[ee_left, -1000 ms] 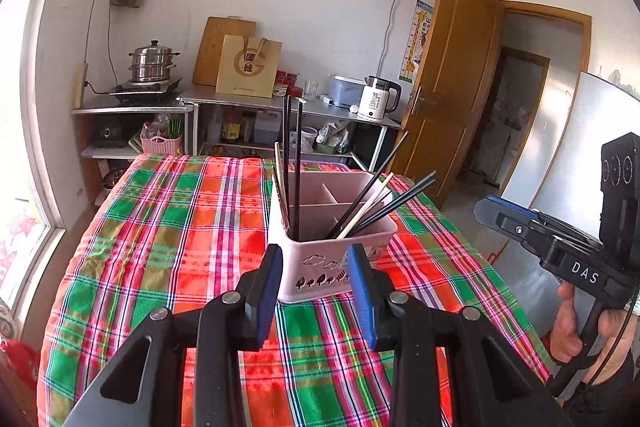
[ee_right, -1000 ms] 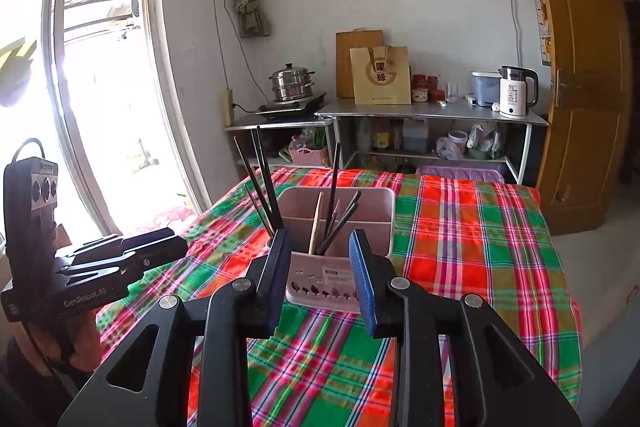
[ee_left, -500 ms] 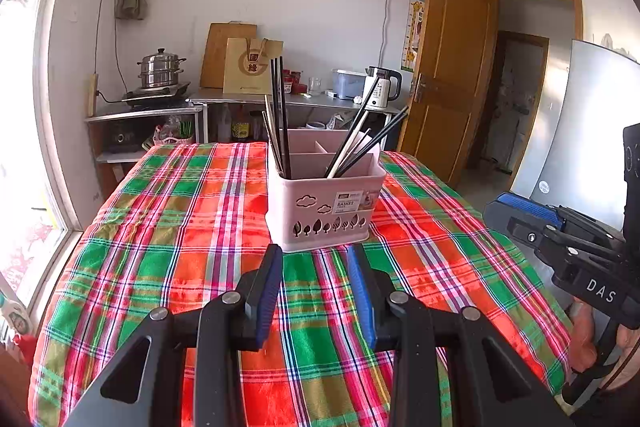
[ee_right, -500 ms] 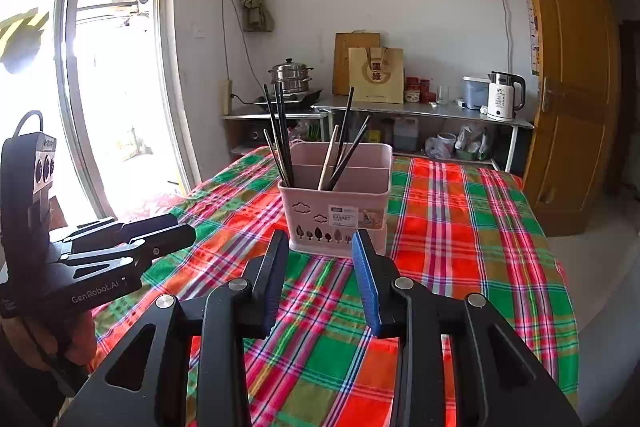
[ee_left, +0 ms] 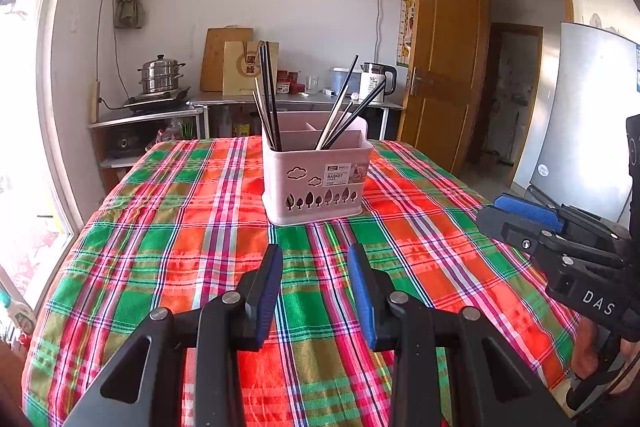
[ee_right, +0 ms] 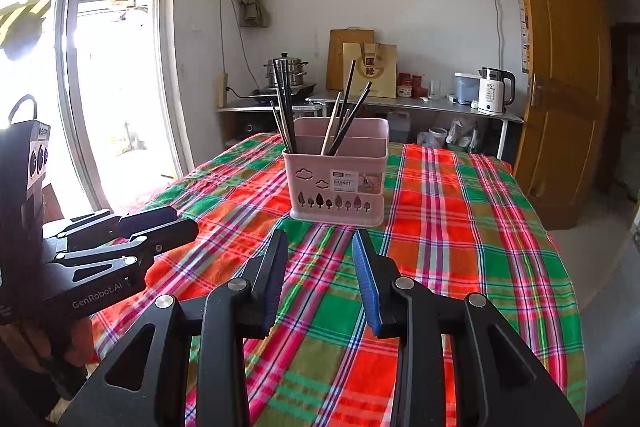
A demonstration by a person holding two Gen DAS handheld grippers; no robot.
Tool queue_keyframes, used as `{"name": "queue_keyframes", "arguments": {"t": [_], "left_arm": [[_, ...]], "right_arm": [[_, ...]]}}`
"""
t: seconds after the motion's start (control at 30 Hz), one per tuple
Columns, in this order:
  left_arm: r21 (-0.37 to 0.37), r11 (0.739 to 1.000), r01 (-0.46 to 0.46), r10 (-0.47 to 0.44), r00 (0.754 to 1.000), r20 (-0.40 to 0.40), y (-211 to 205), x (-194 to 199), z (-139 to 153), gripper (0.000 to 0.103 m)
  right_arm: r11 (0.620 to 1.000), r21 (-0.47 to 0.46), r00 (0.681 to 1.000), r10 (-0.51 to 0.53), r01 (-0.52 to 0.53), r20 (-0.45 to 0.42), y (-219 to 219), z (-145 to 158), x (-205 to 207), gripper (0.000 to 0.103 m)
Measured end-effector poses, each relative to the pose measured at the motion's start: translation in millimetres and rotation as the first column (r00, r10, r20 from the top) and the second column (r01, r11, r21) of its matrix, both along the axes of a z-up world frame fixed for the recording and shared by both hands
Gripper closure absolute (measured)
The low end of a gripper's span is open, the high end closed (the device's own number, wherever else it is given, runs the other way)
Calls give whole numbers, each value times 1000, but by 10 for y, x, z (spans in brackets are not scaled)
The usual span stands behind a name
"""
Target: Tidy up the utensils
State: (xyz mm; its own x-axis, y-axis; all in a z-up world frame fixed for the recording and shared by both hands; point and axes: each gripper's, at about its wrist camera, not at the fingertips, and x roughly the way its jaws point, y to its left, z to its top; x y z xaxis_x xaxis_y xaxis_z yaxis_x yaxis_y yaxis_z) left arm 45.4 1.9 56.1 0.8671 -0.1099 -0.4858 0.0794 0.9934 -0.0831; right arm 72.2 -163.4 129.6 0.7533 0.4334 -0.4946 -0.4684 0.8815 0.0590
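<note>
A pink utensil basket (ee_left: 316, 183) (ee_right: 338, 183) stands upright on the plaid tablecloth (ee_left: 180, 227) (ee_right: 460, 227). Black chopsticks (ee_left: 269, 99) (ee_right: 286, 107) stand in its left compartment. More black and pale chopsticks (ee_left: 348, 115) (ee_right: 348, 107) lean in the one beside it. My left gripper (ee_left: 315, 251) hovers open a short way in front of the basket, nothing between its blue pads. My right gripper (ee_right: 320, 239) is likewise open and empty, apart from the basket. Each shows in the other's view: the right gripper (ee_left: 496, 211) at the right edge, the left gripper (ee_right: 180, 221) at the left edge.
Behind the table a metal counter carries a steamer pot (ee_left: 160, 79), a paper bag (ee_right: 370, 69) and a white kettle (ee_left: 376, 83). A wooden door (ee_left: 444, 67) stands open on the right. A bright window (ee_right: 112, 67) fills the left. A hand holds each gripper's handle.
Both grippers have drawn back from the basket and sunk lower. The basket, which stood right behind the fingertips, now sits farther off. Both stay empty.
</note>
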Motion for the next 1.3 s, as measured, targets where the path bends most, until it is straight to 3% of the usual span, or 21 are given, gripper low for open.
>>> {"name": "queue_keyframes", "arguments": {"t": [1.3], "left_arm": [[-28,1000,-7,7,1000,-1,-26,-38,-75,70]], "right_arm": [[1000,0,999,-3,3,-32,14,-120,-4,68]]}}
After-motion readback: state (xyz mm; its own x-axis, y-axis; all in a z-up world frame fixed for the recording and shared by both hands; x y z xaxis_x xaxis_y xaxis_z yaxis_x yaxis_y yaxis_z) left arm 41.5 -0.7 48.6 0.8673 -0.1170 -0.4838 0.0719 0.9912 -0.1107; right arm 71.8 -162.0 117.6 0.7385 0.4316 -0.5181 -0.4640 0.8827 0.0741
